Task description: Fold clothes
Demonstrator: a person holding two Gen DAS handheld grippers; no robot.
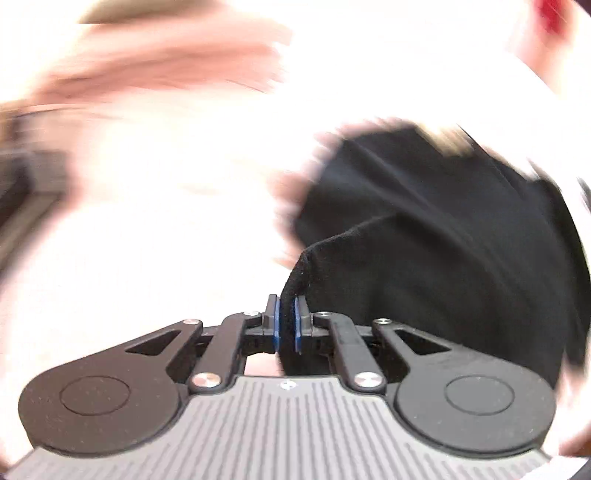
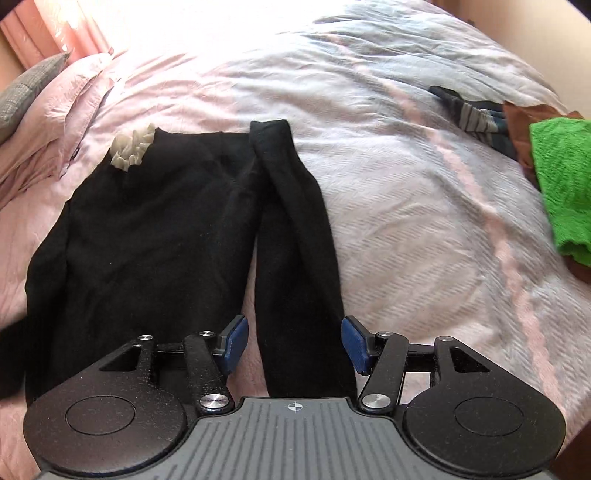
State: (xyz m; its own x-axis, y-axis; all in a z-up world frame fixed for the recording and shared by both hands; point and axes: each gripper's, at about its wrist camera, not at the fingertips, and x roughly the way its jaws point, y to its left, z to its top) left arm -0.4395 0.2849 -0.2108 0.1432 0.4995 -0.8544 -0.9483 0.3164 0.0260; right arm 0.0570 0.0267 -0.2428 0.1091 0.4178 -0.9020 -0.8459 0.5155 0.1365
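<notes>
Right tongs (image 2: 293, 341) open, straddling the black sleeve (image 2: 295, 221), which runs straight ahead; left tongs (image 1: 287, 325) pinch the garment's hem (image 1: 295, 273).

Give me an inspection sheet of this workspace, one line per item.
Surface: bed with a pink and pale striped cover, wrinkled.
Job's things: black garment spread flat, pale ruffle at the neck; its sleeve is folded back on itself.
Clutter: green cloth, brown cloth and a striped dark item at the right edge.
Grippers: left claw shut on an edge of black fabric; right claw open, above the sleeve, not pressing it.
Cables: nothing seen.
Surroundings: pink pillow, grey cushion, pink curtain. Left wrist view is blurred.
</notes>
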